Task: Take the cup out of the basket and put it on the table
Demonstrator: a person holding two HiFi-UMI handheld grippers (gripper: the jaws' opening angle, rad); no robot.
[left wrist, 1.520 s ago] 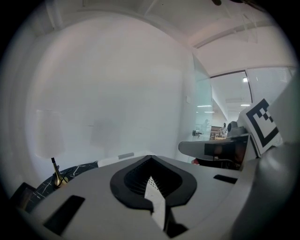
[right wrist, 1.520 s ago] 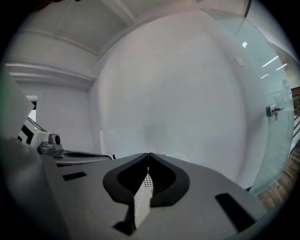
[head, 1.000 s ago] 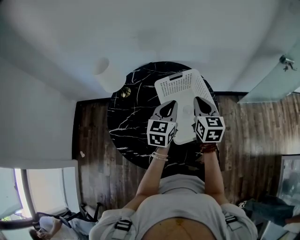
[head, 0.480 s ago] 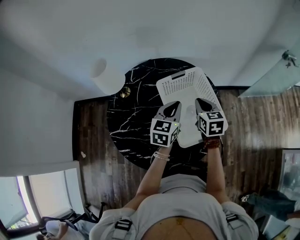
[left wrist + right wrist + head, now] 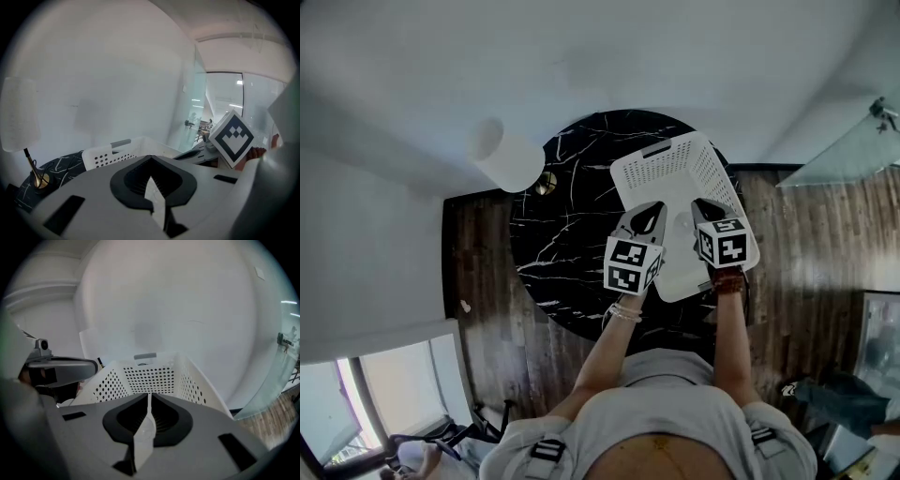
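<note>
While the left hand-held gripper (image 5: pixel 649 210) and the right hand-held gripper (image 5: pixel 703 208) are hovering side by side over the near end of the basket (image 5: pixel 664 167), both are showing jaws pressed together on nothing. The cup (image 5: pixel 682 223) is showing only as a pale round shape inside the basket, between them. The basket is sitting on the round black bench (image 5: pixel 567 225), its perforated walls rising just ahead of the jaws. A lamp (image 5: pixel 500 153) is standing at the bench's far left edge.
</note>
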